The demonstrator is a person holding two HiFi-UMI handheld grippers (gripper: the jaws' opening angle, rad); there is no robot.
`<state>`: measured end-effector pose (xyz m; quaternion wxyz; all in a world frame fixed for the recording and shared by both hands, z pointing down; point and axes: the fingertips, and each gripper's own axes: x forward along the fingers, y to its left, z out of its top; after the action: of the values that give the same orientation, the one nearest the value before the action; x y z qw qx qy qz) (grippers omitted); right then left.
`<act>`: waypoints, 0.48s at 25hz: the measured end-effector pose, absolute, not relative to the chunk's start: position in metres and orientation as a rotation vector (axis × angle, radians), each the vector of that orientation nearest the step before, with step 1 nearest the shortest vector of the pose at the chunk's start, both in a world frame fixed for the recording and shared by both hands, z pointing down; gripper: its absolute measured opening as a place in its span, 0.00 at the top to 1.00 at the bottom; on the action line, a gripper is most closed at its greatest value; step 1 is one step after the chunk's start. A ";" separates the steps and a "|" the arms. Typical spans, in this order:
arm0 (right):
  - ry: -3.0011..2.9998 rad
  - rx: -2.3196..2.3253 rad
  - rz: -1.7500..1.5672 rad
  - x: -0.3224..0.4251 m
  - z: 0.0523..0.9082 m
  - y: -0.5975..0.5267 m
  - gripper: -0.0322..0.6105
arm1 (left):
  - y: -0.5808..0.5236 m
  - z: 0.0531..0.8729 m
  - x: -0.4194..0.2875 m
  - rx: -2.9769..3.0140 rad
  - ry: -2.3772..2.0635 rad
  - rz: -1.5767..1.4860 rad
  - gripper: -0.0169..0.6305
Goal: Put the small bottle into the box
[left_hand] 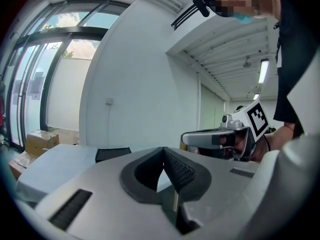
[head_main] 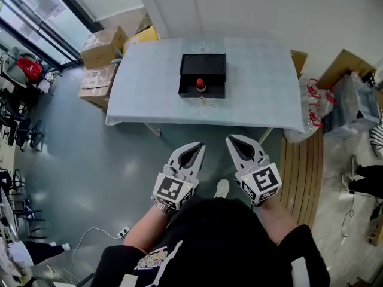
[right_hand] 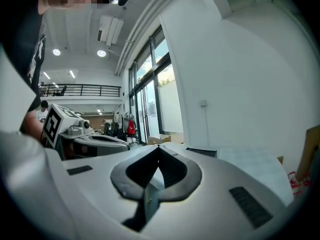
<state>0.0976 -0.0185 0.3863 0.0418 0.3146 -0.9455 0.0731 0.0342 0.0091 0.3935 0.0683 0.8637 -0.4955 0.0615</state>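
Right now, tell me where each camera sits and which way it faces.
Head view: on the person's head, looking steeply down at table, black box and small bottle in it; shows both forearms, left hand-held gripper, right hand-held gripper.
Left gripper view: on the left hand-held gripper, looking along its shut jaws toward table and wall; right one alongside.
Right gripper view: on the right hand-held gripper, looking along its shut jaws toward table and windows; left one alongside.
Shared: all three show table and box.
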 end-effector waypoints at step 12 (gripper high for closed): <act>-2.846 0.990 0.232 0.051 0.389 -0.016 0.94 | 0.001 0.394 -0.012 2.600 -1.447 0.168 0.96</act>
<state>0.0509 -0.0165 0.3893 0.0597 0.3270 -0.9400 0.0767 -0.0117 0.0014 0.3944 0.0805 0.8696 -0.4839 0.0560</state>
